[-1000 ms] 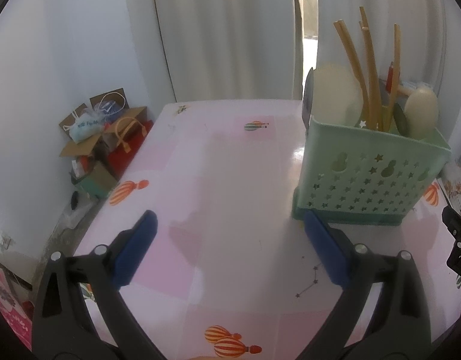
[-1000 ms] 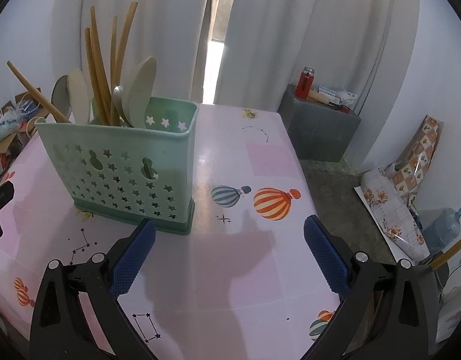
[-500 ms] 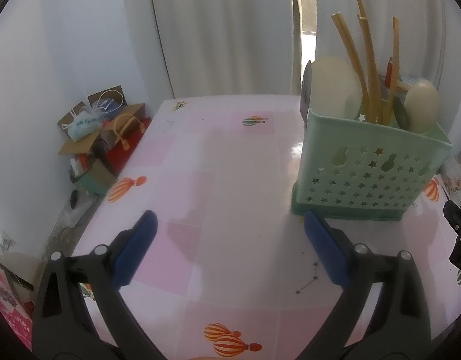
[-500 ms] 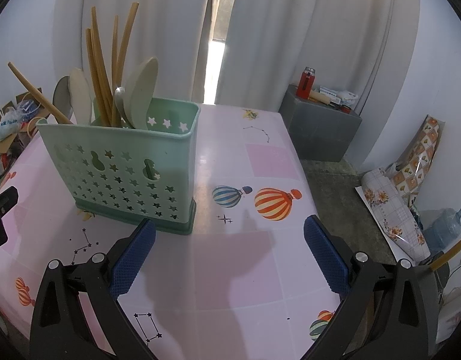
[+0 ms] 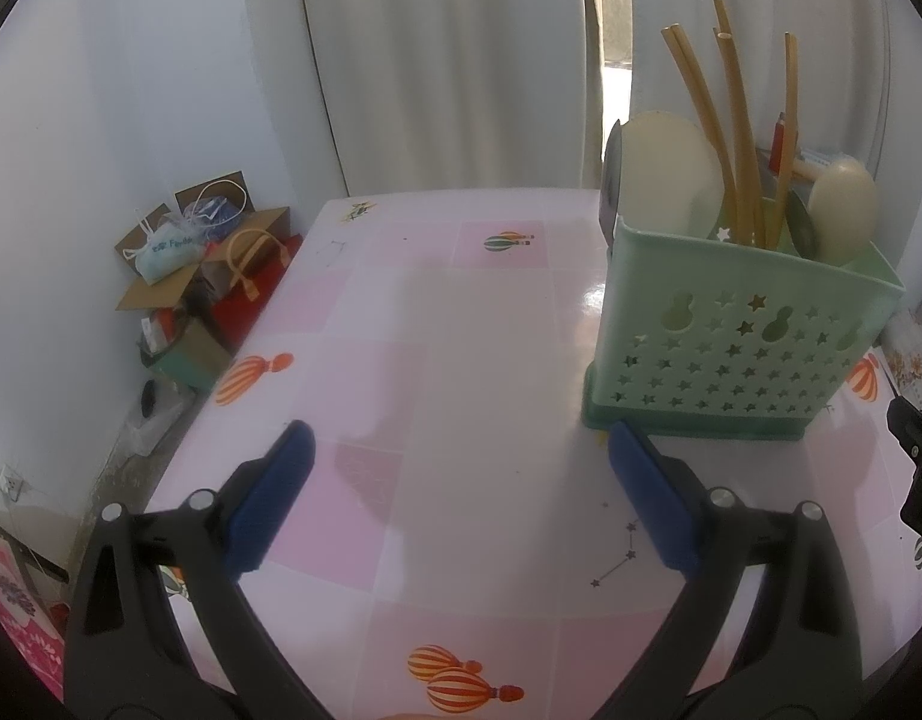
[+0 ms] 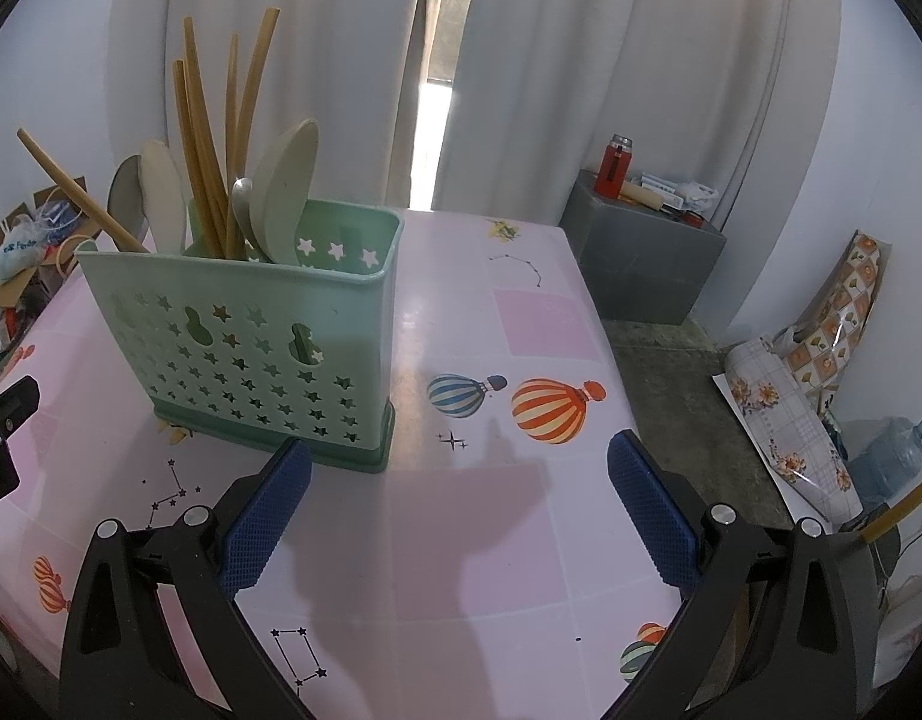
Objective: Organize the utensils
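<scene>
- While both the left tongs point(image 5: 458, 492) and right tongs point(image 6: 458, 495) gape wide and empty, the star-punched green plastic caddy point(image 6: 251, 348) stands upright, holding wooden chopsticks point(image 6: 206, 144) and spoons.
- Glossy pink balloon-print table point(image 5: 461, 324); white curtains point(image 6: 580, 90) far behind.

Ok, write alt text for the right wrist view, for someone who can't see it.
A mint green utensil caddy holding wooden chopsticks and pale spoons stands on a pink balloon-print table, ahead and left of the open, empty right gripper. White curtains hang behind.
</scene>
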Tool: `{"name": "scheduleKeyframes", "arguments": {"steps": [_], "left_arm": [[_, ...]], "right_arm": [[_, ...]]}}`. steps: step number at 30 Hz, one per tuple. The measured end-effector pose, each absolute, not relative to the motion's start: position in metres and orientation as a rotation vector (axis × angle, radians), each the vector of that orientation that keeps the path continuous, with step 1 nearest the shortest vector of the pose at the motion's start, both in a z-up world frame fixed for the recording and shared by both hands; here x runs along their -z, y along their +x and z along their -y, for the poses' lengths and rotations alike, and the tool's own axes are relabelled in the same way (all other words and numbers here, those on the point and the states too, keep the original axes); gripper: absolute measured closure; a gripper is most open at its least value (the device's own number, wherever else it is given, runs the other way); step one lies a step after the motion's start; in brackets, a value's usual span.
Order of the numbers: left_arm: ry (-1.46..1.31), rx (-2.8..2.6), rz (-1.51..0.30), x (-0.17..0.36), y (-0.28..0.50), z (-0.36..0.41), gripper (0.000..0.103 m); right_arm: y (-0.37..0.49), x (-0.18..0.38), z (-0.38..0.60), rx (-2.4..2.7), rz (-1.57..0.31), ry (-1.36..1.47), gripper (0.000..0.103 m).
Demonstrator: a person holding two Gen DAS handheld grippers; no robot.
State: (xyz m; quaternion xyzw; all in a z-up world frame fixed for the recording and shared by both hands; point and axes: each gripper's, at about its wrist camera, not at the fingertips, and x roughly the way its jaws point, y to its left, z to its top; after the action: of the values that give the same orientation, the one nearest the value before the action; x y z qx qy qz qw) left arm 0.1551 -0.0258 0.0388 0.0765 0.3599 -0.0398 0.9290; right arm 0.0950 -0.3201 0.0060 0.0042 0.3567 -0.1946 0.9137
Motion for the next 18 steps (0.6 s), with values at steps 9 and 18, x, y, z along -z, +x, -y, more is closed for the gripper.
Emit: {"name": "scheduleKeyframes", "arguments": {"steps": [9, 18], "left_arm": [[0.158, 0.079, -0.736, -0.0386, 0.1552, 0.0255, 0.009], [0.159, 0.079, -0.737, -0.0377, 0.1556, 0.0248, 0.009]], "right_arm": [[0.0968, -0.0054, 0.3210, 0.398, -0.738, 0.012, 0.007], [0.0975, -0.0042, 0.3210, 0.394, -0.741, 0.015, 0.007]]}}
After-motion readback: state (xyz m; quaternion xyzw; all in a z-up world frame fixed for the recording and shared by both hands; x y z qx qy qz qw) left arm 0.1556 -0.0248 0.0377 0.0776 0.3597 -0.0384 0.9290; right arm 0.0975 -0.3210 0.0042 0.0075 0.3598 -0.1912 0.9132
